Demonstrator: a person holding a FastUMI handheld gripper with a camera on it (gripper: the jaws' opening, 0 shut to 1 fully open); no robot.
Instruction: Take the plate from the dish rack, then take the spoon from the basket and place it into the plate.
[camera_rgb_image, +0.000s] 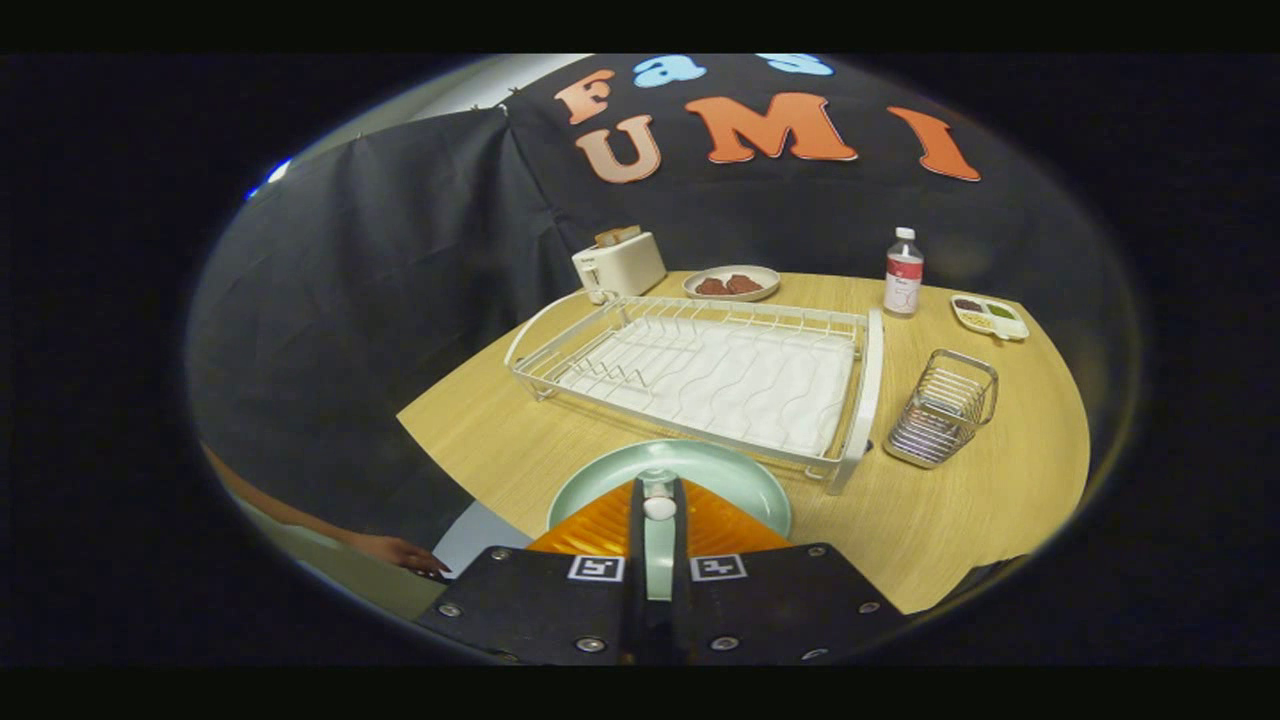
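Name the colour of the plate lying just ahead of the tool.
Pale green, plain with no pattern; the plate shows best in the gripper view.

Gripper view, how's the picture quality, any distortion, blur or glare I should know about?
Gripper view: strong fisheye bending, so the dish rack and table edge curve; overall dim, soft lighting, with mild sheen on the green plate; distant items like the bottle look soft, its label unreadable; the gripper, fingers nearly closed on a white-tipped handle over the plate, is fairly sharp.
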